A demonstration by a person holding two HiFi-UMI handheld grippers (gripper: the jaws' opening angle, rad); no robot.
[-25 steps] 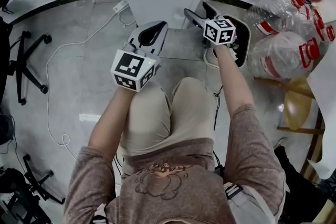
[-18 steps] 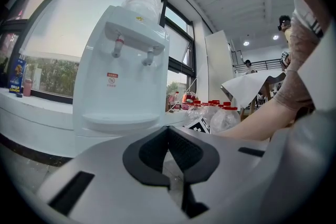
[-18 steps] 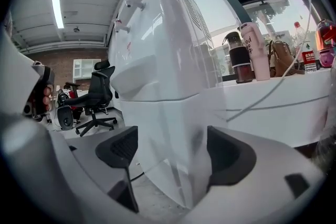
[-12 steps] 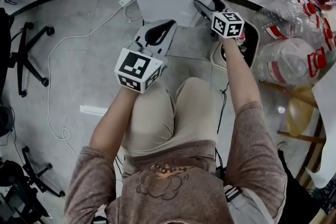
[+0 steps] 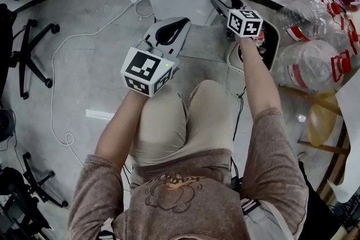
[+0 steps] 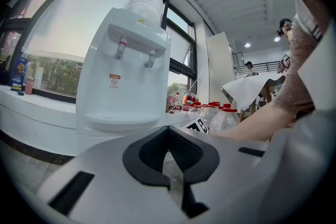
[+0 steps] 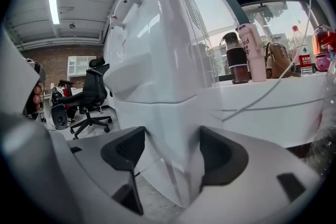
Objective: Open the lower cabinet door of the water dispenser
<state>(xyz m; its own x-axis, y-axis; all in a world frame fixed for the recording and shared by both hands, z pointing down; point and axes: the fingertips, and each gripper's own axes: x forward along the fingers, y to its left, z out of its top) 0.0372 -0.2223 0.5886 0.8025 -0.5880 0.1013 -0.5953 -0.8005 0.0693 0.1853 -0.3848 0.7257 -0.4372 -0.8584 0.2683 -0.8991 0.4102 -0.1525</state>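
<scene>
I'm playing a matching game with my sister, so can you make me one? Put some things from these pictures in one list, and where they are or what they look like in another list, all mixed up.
Things
1. tall pink tumbler
2. black office chair
3. clear plastic bottles
4. left gripper

Clues
A. jaws together, nothing between them
B. standing on the white counter
C. stands on little wheels
D. red caps

Pairs: 1-B, 2-C, 3-D, 4-A.
</scene>
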